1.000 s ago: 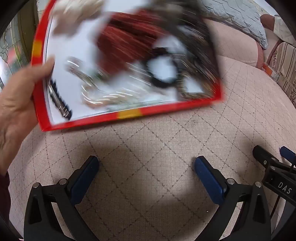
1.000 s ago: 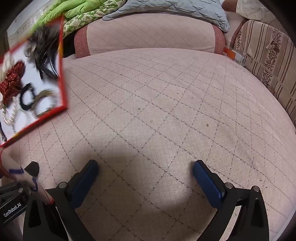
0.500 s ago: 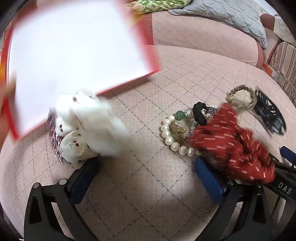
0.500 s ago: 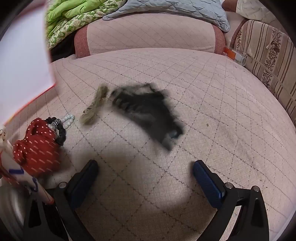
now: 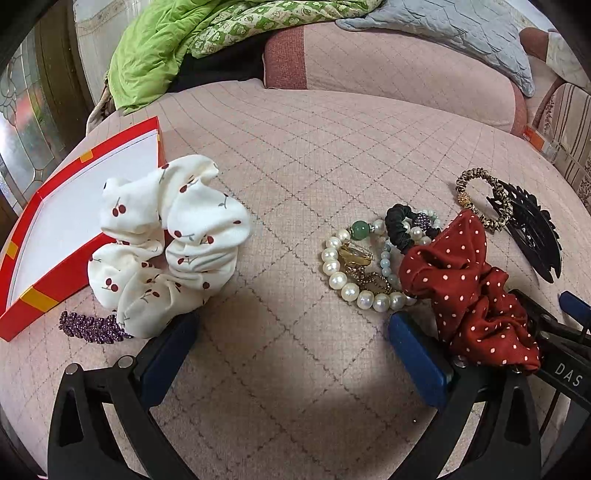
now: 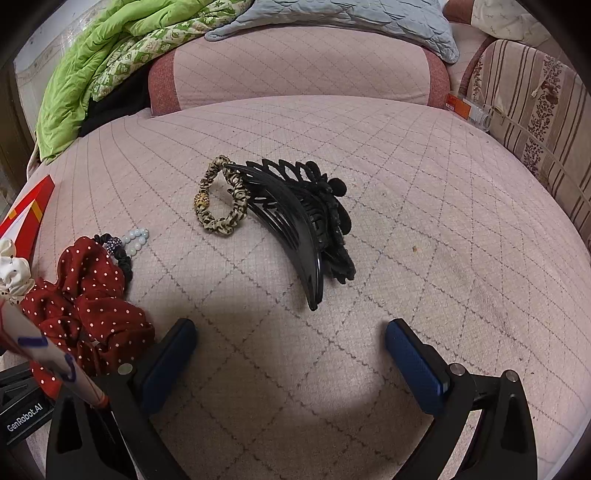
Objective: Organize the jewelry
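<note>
Jewelry and hair pieces lie loose on the pink quilted cushion point(image 5: 332, 155). A white cherry-print scrunchie point(image 5: 170, 243) leans on the red box with a white inside point(image 5: 33, 295) at the left; a purple beaded clip point(image 5: 88, 326) lies below it. A pearl bracelet point(image 5: 343, 280), a black hair tie point(image 5: 397, 225) and a red dotted scrunchie point(image 5: 469, 288) lie at the right. A leopard hair tie point(image 6: 221, 199) touches a black claw clip point(image 6: 303, 229). My left gripper point(image 5: 291, 354) and my right gripper point(image 6: 291, 354) are open and empty above the cushion.
A green blanket point(image 5: 177, 44) and a grey pillow point(image 5: 461, 29) lie on the pink backrest behind. A striped cushion point(image 6: 535, 122) stands at the right. The right gripper's body point(image 5: 565, 332) shows at the left view's right edge.
The red box was tipped by a hand and its contents fell onto the cushion. The box now lies at the left, and the hand is gone. Both grippers have stayed open.
</note>
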The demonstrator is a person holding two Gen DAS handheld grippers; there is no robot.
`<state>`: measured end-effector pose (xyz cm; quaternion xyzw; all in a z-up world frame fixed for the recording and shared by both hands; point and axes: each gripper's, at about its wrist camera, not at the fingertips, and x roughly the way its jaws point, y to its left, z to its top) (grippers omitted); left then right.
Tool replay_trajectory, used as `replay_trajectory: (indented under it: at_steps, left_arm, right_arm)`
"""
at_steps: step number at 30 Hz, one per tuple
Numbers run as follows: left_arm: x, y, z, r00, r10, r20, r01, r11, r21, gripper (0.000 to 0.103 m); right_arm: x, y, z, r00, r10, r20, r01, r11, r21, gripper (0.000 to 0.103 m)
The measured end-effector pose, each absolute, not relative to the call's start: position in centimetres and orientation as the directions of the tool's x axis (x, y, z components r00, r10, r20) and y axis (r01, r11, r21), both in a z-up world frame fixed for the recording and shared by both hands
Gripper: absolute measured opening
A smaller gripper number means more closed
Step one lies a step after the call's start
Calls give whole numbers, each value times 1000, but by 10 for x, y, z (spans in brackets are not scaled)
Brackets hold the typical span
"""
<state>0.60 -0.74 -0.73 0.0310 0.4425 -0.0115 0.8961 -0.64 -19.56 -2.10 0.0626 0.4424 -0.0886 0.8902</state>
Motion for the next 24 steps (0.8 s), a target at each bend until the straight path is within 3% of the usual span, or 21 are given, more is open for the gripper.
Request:
replay_trajectory:
  at_steps: [24]
  left_arm:
    - [7, -8, -5, 606, 7, -795, 49, 998, 46, 103]
  right_arm:
    - [-6, -195, -21, 593, -102, -799, 213, 976, 33, 103]
